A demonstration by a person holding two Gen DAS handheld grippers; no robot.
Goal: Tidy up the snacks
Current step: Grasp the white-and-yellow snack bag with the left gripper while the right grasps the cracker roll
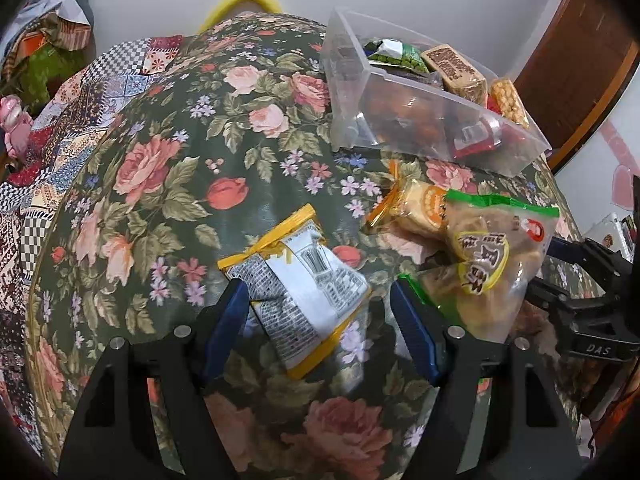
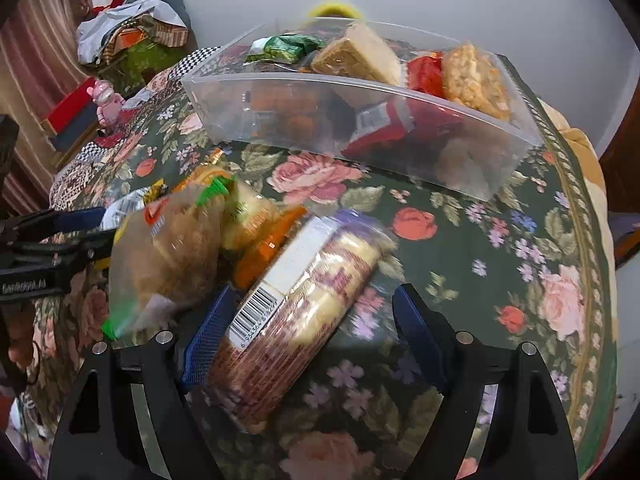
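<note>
A clear plastic bin (image 1: 404, 96) (image 2: 404, 152) holding several snacks stands at the far side of the floral table. My left gripper (image 1: 318, 308) is open, its jaws either side of a white and yellow snack packet (image 1: 304, 288) lying on the cloth. My right gripper (image 2: 316, 320) is open around a purple-wrapped cracker roll (image 2: 296, 312) lying on the table; its left pad touches the roll. A green-edged bag of pastries (image 1: 492, 256) (image 2: 168, 248) and an orange-trimmed biscuit pack (image 1: 416, 208) (image 2: 256, 224) lie between the two grippers.
The floral tablecloth (image 1: 160, 184) (image 2: 500, 248) covers the table, a patchwork cloth (image 1: 72, 128) lies at the left. A pile of boxes and cloth (image 2: 132, 36) and a pink toy (image 2: 106, 100) sit beyond the left edge. A wooden door (image 1: 572, 64) stands far right.
</note>
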